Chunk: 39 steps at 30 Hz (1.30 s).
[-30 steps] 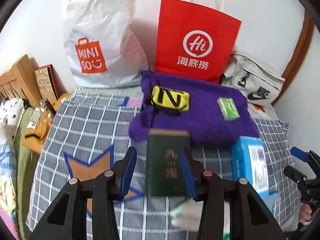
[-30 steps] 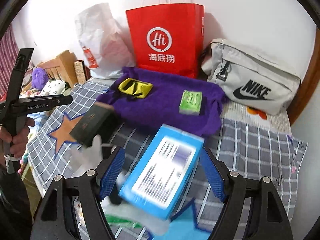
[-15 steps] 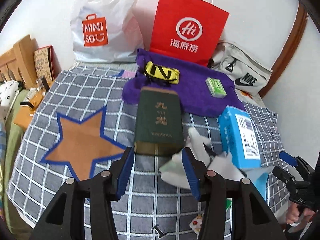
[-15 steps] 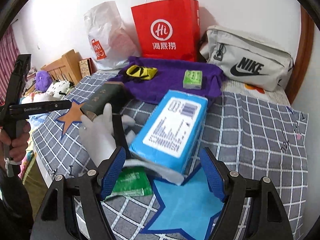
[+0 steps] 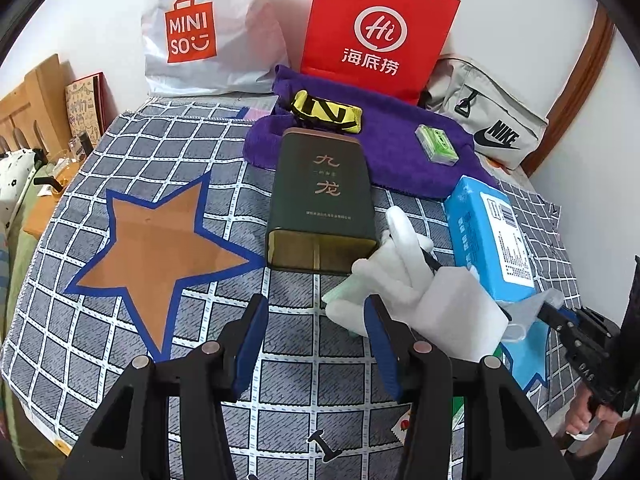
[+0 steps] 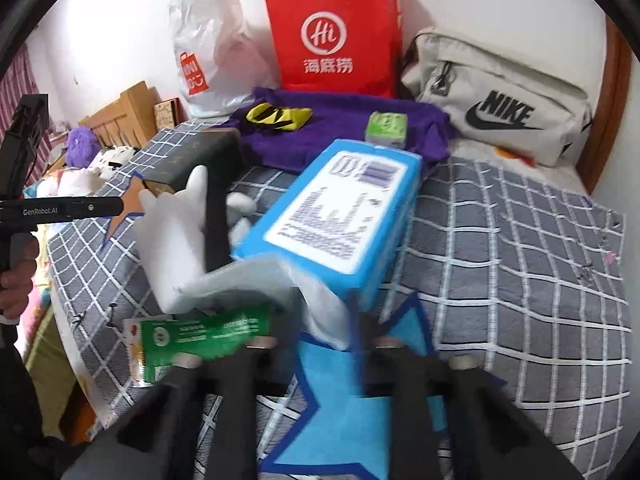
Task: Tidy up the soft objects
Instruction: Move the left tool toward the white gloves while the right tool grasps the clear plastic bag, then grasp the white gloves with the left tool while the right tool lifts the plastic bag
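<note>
My left gripper (image 5: 318, 338) stands open over the checked cloth (image 5: 120, 152) with nothing between its fingers. Just beyond it lies a dark green tin (image 5: 322, 200), and a white foam hand (image 5: 420, 292) rests right of the tin. My right gripper (image 6: 328, 322) is blurred, with its jaws shut on the pale end flap of the blue tissue pack (image 6: 340, 216). The left wrist view shows the right gripper (image 5: 560, 316) at the near end of that blue pack (image 5: 492, 236). Further back, a purple towel (image 5: 392, 152) carries a yellow-black pouch (image 5: 326, 112) and a small green packet (image 5: 436, 144).
A white Miniso bag (image 5: 200, 36), a red paper bag (image 5: 376, 32) and a grey Nike pouch (image 5: 488, 120) stand along the wall. A green sachet (image 6: 200, 336) lies at the near edge. Orange (image 5: 160, 240) and blue (image 6: 340, 408) stars mark the cloth. Wooden furniture (image 5: 36, 96) stands left.
The green tin has left the left jaws and now lies on the cloth beyond them. The right jaws, earlier wide around the blue pack, have shut at its near end. Both grippers sank.
</note>
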{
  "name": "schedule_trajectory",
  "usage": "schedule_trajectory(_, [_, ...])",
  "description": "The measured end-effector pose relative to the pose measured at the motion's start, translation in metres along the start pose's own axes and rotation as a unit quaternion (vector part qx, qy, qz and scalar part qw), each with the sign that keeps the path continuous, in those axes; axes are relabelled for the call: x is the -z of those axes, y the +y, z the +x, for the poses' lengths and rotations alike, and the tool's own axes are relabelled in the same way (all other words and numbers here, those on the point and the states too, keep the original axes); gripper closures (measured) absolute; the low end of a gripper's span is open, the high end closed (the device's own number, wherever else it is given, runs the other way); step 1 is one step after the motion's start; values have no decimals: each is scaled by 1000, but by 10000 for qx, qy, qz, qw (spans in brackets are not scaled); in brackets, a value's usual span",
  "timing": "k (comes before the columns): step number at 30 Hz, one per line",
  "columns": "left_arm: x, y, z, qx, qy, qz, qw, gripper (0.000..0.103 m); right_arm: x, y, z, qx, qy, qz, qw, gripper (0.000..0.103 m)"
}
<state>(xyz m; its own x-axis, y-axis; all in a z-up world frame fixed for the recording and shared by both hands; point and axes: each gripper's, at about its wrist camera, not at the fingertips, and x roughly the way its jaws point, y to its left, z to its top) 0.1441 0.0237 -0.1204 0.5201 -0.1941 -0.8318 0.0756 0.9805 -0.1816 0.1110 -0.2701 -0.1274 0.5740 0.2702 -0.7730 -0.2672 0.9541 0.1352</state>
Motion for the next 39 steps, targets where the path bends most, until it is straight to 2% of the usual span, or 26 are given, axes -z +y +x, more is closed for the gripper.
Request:
schedule_trajectory(2, [1,0,0,3,-9,1,10000,55,3,-7,-9,-105,-111,152,9998,95])
schedule_trajectory(12, [6,-6,2,208,-18,60,9998,55,24,-33,-62,335,-429,515,9972,95])
schedule_trajectory(17, [3,-14,13,360,23,78,9993,53,38,-40,-51,323,-101,614,9975,95])
schedule_trajectory(20, [-1,-22,22,324,32,171,9993,52,45,-37,-40,278,88,536,9981,95])
schedule_trajectory(23, [-5,-28,36,271,60,276,9992,47,49,-35,-35,165,144,501,9985,91])
schedule_trajectory(28, [-7,-31,57,329,162,360,9987,47,47,-35,-26,140,184,486,9986,91])
schedule_trajectory(31, [-7,-31,64,383,173,378,9984,47,44,-34,-17,84,258,470,9985,86])
schedule_trajectory(33, [-6,-32,68,428,202,397,9981,47,42,-31,-10,75,296,441,9986,74])
schedule_trajectory(34, [-5,-32,70,466,214,430,9978,47,41,-30,-7,52,297,436,9986,72])
schedule_trajectory(35, [-5,-33,71,493,209,467,9975,48,40,-28,-5,24,298,437,9986,71])
schedule_trajectory(37, [-4,-36,73,575,165,526,9968,65,37,-25,0,-20,302,445,9986,71])
schedule_trajectory(38, [-4,-37,73,602,164,571,9964,69,37,-24,2,-30,292,445,9986,71])
schedule_trajectory(39, [-3,-37,73,627,163,606,9961,78,36,-22,4,-29,292,446,9986,71])
